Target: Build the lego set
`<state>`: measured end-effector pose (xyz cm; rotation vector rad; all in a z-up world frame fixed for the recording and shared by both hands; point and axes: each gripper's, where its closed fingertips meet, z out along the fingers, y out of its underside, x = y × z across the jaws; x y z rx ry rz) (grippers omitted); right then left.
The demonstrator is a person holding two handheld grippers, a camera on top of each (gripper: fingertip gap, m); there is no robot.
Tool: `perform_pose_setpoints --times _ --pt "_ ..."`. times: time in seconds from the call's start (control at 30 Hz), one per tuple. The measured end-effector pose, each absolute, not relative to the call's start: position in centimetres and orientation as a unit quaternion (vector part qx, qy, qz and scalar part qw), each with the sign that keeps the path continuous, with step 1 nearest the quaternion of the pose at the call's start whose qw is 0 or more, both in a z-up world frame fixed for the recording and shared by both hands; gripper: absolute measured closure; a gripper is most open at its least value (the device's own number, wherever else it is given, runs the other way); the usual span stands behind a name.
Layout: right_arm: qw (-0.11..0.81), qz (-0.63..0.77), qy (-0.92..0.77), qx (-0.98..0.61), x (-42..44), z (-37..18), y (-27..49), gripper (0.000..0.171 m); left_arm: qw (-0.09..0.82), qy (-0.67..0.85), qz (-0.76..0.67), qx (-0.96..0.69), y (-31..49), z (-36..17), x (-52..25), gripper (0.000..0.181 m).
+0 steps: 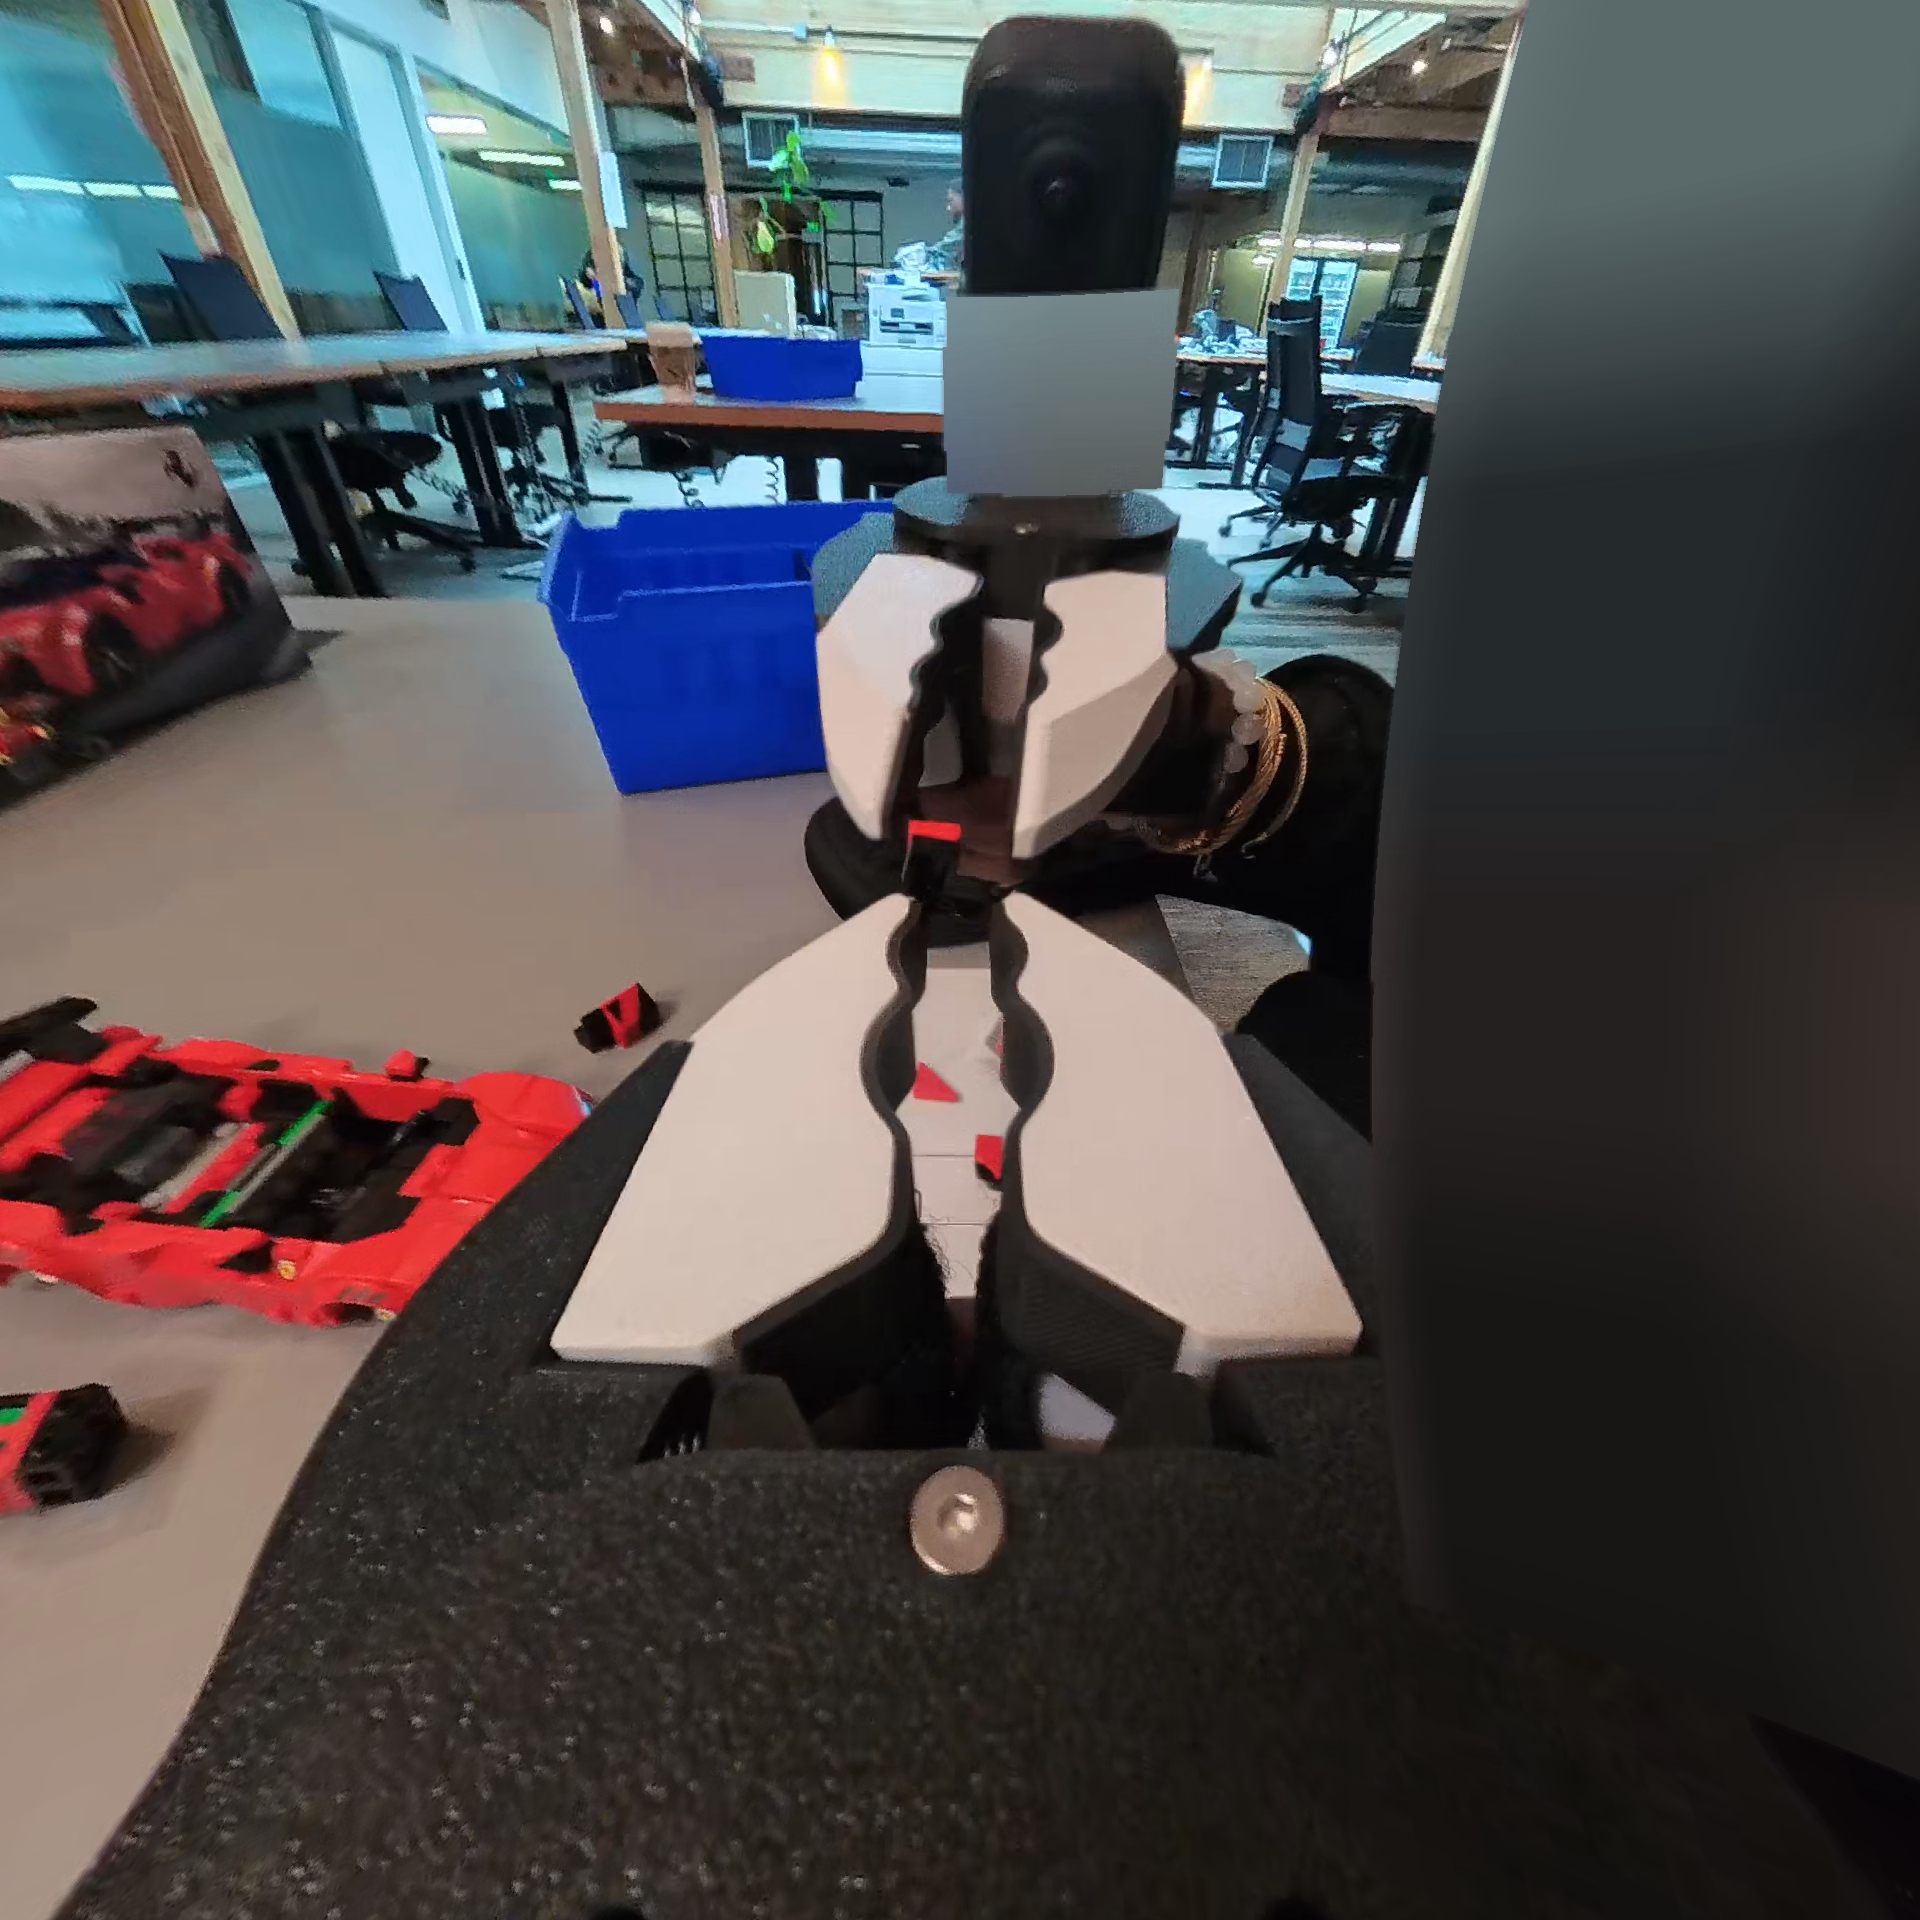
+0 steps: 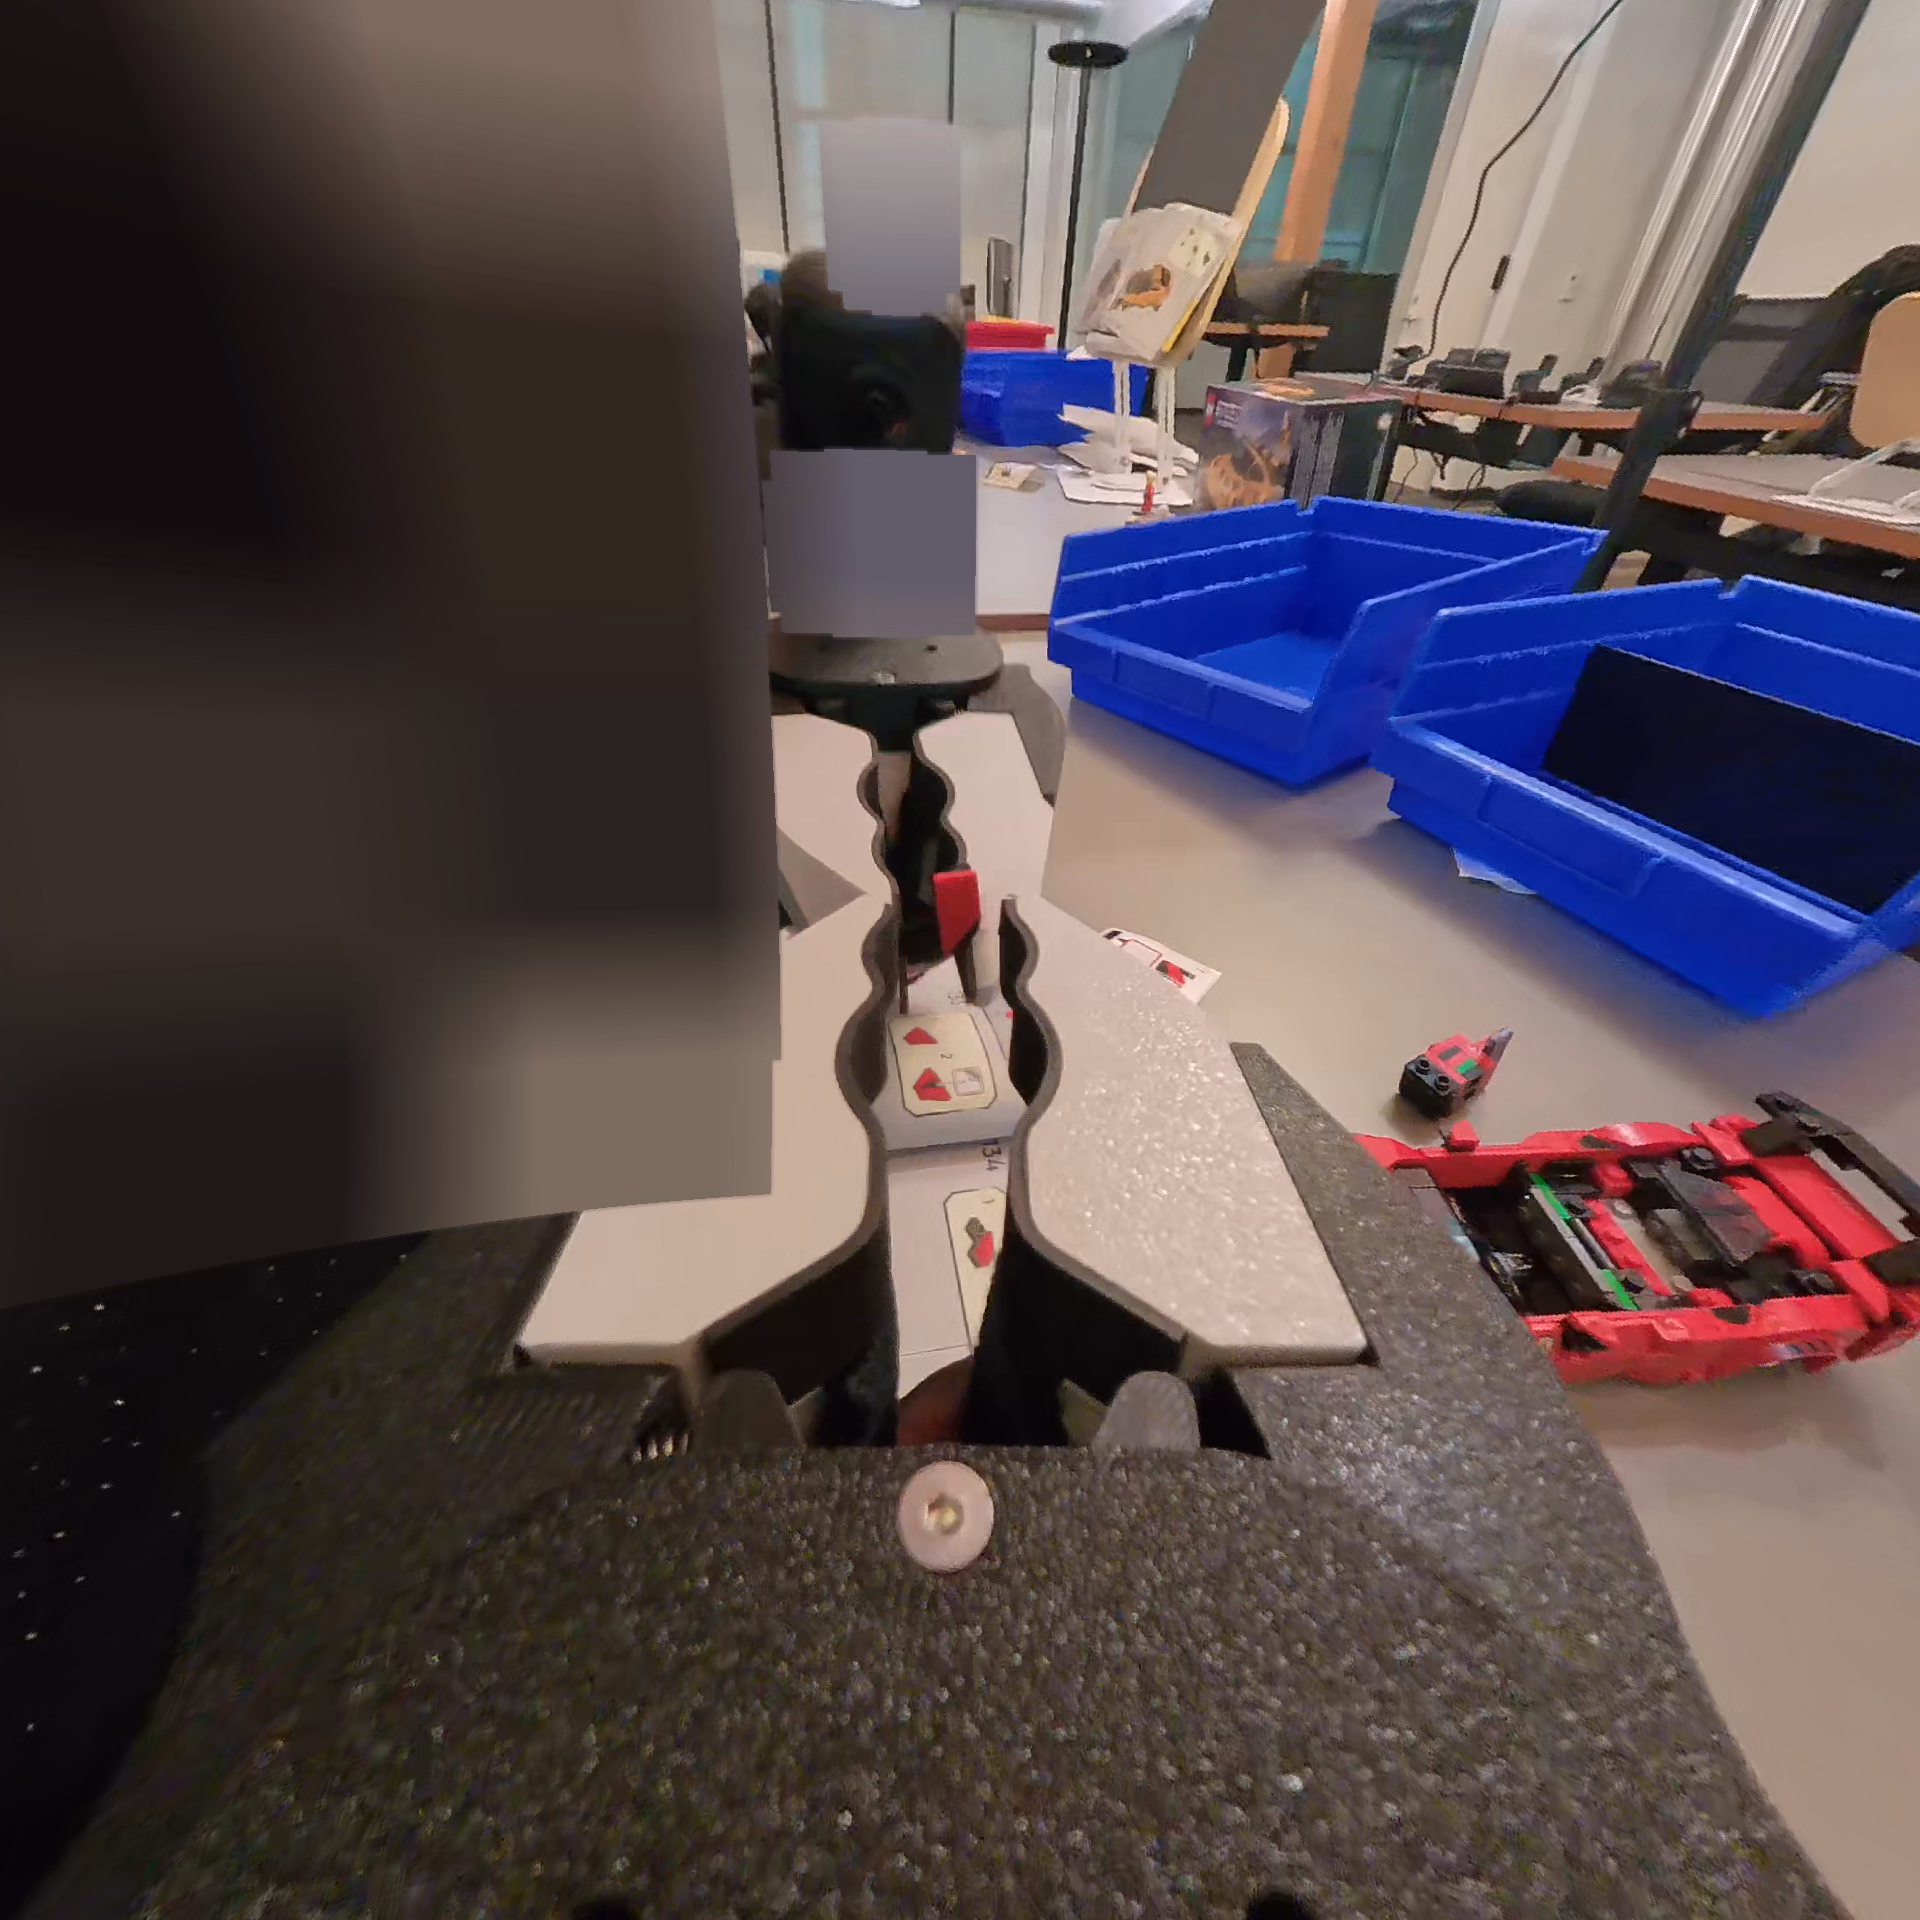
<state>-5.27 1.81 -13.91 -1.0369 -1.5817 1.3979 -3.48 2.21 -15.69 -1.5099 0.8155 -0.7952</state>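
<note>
I am working over a grey table (image 2: 1299, 935) in an open office, with blue bins (image 2: 1247, 634) sitting along its far side and a booklet (image 2: 940, 1081) lying under both claws. My left claw (image 1: 954, 914) and right claw (image 2: 935, 935) are meeting tip to tip above the booklet, each clenched narrowly, and a small red and black piece (image 1: 930, 857) is sitting between their tips, though I cannot tell which one is truly gripping it. The red car (image 2: 1683, 1236) is lying on open table beside the claws, with a small sub-build (image 2: 1449, 1070) and a loose brick (image 1: 618, 1016) near it and bare surface all around.
</note>
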Motion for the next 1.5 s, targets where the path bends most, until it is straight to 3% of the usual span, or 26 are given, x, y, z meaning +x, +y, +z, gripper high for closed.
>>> perform_pose_setpoints --times 0.73,1.5 --pt "0.365 0.512 -0.674 -0.389 -5.3 -14.7 1.3 0.163 0.557 0.392 -0.278 -0.677 1.8 -16.7 -3.4 0.17" --pt "0.349 0.446 -0.774 -0.284 -4.0 -16.4 -0.7 0.163 0.439 0.399 -0.365 -0.717 -0.4 -18.5 -2.1 0.17"
